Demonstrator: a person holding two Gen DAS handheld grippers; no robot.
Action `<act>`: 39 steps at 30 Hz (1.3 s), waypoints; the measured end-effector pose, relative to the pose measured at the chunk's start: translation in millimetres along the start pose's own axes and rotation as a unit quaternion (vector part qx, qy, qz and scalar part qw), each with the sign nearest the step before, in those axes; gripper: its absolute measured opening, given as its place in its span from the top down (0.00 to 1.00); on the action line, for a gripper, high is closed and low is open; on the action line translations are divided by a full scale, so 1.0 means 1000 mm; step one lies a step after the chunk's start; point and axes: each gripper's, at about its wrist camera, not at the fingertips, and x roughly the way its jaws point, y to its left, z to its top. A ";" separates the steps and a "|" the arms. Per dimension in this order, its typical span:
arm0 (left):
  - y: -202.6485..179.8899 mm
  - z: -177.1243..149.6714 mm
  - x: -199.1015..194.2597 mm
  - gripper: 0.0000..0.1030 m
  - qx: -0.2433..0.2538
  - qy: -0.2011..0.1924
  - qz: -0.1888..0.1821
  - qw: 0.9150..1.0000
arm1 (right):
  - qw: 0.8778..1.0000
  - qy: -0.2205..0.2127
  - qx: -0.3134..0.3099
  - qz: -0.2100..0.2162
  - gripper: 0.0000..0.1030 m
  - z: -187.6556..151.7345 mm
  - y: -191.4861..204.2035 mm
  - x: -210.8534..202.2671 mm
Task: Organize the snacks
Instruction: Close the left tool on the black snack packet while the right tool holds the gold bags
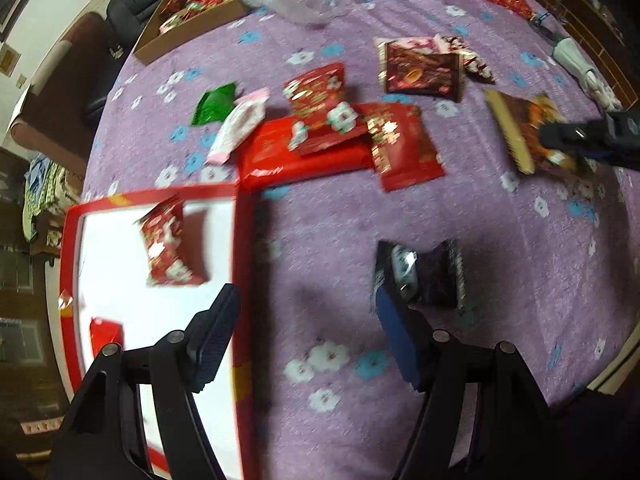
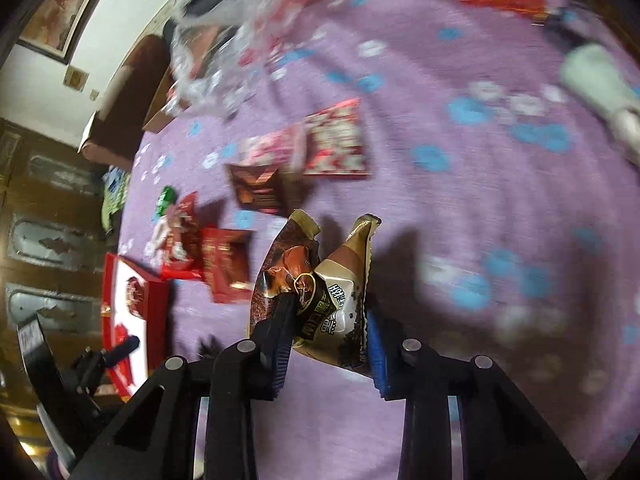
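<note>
With its jaws pinched on the brown snack packet (image 2: 316,292) just above the bench (image 2: 460,208), the right gripper (image 2: 326,344) should carry it toward eight o'clock into the red tray (image 2: 154,304), while the left gripper (image 1: 308,344) stands half-open, empty.

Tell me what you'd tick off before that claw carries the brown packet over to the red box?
1. Right claw shut on brown snack packet: ok.
2. Packet clear of the purple tablecloth: cannot tell, picture blurred.
3. Room in the red box: ok, white floor mostly bare beside one red packet.
4. Left claw open and holding nothing: ok.
5. Left claw out of the path: not ok, one finger over the box.
</note>
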 end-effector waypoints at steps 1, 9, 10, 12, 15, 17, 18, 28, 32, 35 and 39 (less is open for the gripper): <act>-0.005 0.003 0.003 0.33 0.004 -0.010 0.001 1.000 | 1.000 -0.005 0.009 -0.003 0.67 -0.002 -0.012 -0.007; -0.023 0.016 0.024 0.29 0.014 -0.040 -0.003 0.999 | 0.996 -0.035 0.085 -0.003 0.67 -0.031 -0.078 -0.044; -0.024 0.016 0.026 0.27 0.012 -0.039 -0.007 0.999 | 0.996 -0.036 0.087 -0.004 0.67 -0.033 -0.079 -0.045; -0.022 0.019 0.031 0.20 0.001 -0.040 -0.007 0.999 | 0.995 -0.038 0.088 -0.004 0.67 -0.037 -0.076 -0.043; -0.020 0.025 0.036 0.19 -0.015 -0.035 -0.021 0.999 | 0.995 -0.038 0.087 -0.003 0.67 -0.038 -0.071 -0.041; -0.022 0.026 0.036 0.19 -0.019 -0.037 -0.023 0.999 | 0.996 -0.035 0.084 -0.004 0.67 -0.038 -0.067 -0.038; -0.023 0.025 0.037 0.19 -0.016 -0.040 -0.021 0.999 | 0.996 -0.031 0.083 -0.005 0.67 -0.039 -0.067 -0.037; -0.047 0.012 0.027 0.19 0.010 -0.046 -0.030 0.998 | 0.996 -0.020 0.083 0.005 0.67 -0.047 -0.069 -0.031; -0.053 0.007 0.013 0.19 0.022 -0.071 -0.056 0.996 | 0.997 -0.015 0.080 0.006 0.67 -0.049 -0.069 -0.028; -0.058 0.001 -0.003 0.19 0.060 -0.112 -0.080 0.989 | 0.997 -0.010 0.080 0.007 0.67 -0.049 -0.069 -0.027; -0.073 -0.003 -0.011 0.19 0.144 -0.135 -0.092 0.976 | 0.997 -0.008 0.075 0.006 0.67 -0.048 -0.069 -0.027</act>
